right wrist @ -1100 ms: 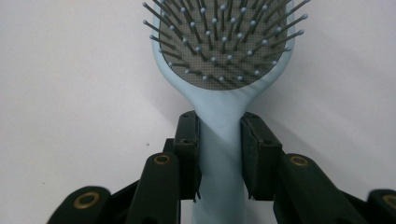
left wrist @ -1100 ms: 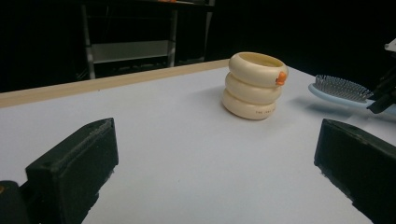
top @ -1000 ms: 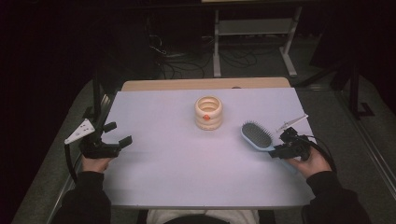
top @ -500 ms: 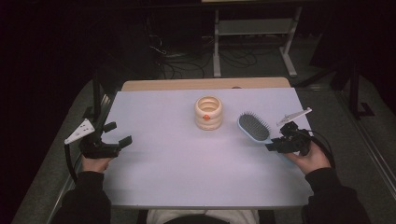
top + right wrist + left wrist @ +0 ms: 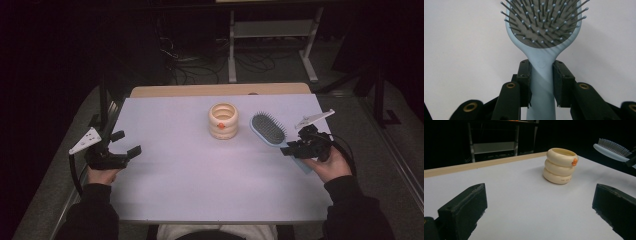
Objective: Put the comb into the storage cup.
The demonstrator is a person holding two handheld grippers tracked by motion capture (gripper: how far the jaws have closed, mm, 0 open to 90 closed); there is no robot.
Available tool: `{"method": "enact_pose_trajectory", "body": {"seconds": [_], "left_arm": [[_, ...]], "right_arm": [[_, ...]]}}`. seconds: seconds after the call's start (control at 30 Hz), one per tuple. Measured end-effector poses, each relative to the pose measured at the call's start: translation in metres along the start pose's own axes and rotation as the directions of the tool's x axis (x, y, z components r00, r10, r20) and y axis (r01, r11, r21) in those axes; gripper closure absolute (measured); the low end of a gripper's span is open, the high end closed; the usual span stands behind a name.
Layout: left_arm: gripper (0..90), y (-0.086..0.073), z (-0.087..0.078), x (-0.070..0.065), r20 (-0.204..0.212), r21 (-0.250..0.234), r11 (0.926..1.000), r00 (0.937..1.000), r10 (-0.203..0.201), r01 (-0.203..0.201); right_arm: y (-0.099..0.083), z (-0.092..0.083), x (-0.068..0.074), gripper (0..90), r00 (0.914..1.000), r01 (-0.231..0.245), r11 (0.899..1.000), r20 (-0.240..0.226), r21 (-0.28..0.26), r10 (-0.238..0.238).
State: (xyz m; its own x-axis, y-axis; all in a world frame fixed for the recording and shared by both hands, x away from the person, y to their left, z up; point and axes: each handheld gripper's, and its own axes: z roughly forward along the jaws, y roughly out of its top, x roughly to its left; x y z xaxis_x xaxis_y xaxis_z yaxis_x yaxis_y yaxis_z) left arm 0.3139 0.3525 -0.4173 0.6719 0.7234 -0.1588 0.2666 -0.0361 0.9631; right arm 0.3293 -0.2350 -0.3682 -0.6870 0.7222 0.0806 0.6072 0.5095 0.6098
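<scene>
Dark room behind; pale tabletop point(image 5: 200, 175) with a wooden strip along its far edge, metal shelf frame point(image 5: 270, 30) and floor cables at 12 o'clock beyond it.

Right gripper point(image 5: 292, 149), at about 3 o'clock on the tabletop in the high view: jaws clamped on the handle of a light blue hairbrush point(image 5: 270, 129). In the right gripper view the pads press both sides of the handle just below the brush head point(image 5: 541, 25), bristles facing the camera. A small round mark sits on the handle neck; no readable writing there. In the left gripper view the brush head point(image 5: 614, 148) shows clear of the tabletop surface.

Left gripper point(image 5: 129, 145), at about 9 o'clock near the tabletop's left edge: jaws wide apart, nothing between them.

Cream stack of three rings point(image 5: 223, 120) with an orange spot, near centre toward 12 o'clock, just left of the brush head. Small dark print on its lowest ring point(image 5: 564, 180), too small to read.
</scene>
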Motion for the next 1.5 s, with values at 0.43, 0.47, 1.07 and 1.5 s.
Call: {"method": "enact_pose_trajectory", "body": {"seconds": [0.43,0.47,1.07,1.5], "left_arm": [[0.0,0.000,0.000,0.000,0.000,-0.002,1.0000,1.0000,0.000,0.000],[0.0,0.000,-0.001,0.000,-0.001,-0.001,1.0000,1.0000,0.000,0.000],[0.0,0.000,-0.001,0.000,0.000,-0.002,1.0000,1.0000,-0.001,0.001],[0.0,0.003,0.000,-0.002,0.011,-0.004,1.0000,0.9999,-0.008,0.008]], "right_arm": [[0.022,-0.002,0.013,68.4,0.9988,0.039,0.998,-0.029,-0.045,-0.040],[0.023,-0.002,0.013,68.4,0.9986,0.044,0.998,-0.027,-0.048,-0.046],[0.047,-0.005,0.025,68.4,0.9958,0.079,0.992,-0.037,-0.103,-0.084],[0.069,-0.001,0.036,68.5,0.9919,0.110,0.985,-0.047,-0.135,-0.118]]}}
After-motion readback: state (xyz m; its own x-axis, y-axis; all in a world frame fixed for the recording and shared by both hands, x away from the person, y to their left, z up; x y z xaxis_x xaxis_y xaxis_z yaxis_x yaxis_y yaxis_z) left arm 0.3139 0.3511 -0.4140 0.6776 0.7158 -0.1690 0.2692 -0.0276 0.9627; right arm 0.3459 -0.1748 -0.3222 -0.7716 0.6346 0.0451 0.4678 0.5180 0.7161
